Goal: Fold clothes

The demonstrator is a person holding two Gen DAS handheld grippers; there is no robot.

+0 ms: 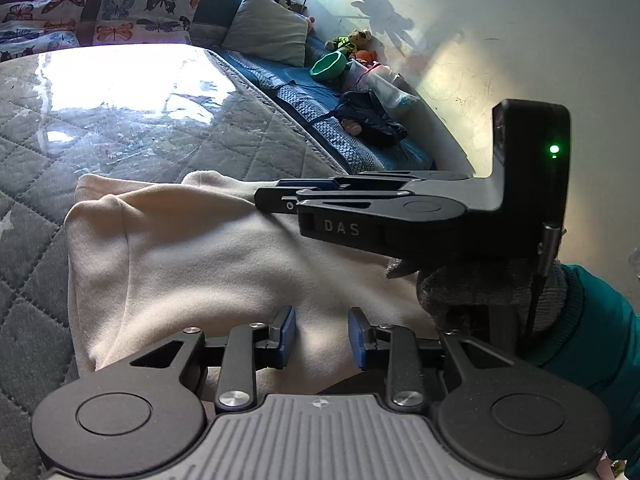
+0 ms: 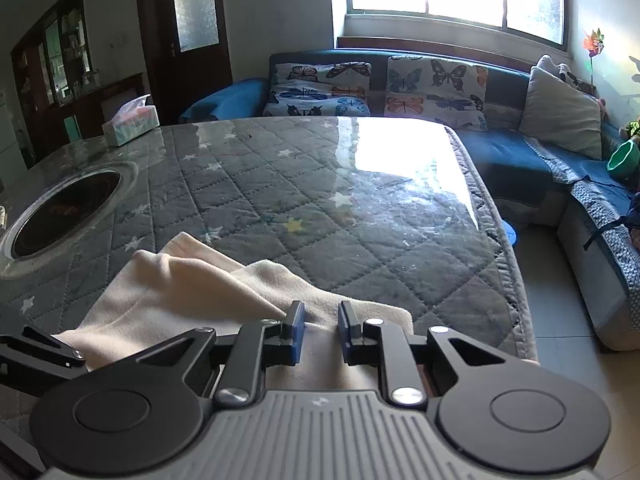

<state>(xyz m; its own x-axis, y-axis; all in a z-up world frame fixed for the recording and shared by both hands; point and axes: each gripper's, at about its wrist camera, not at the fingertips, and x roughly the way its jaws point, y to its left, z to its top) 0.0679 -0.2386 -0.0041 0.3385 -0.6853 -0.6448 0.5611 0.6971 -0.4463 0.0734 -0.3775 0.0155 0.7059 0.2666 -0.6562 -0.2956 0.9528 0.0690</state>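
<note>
Cream fleece garment lies bunched, partly doubled over, on quilted desk, near edge. Left tool spread, hovering over cloth, pinching nothing. Right tool spread too, low over cloth at garment's 3 o'clock side. Risks: fleece thick, so tool may nip only top layer & fold goes skewed; glossy desk cover lets cloth slide when pulled; tools close together, could collide.

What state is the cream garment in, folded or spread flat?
Partly folded: the cream garment lies doubled over itself on the quilted table cover, layered edges showing at its far end.
</note>
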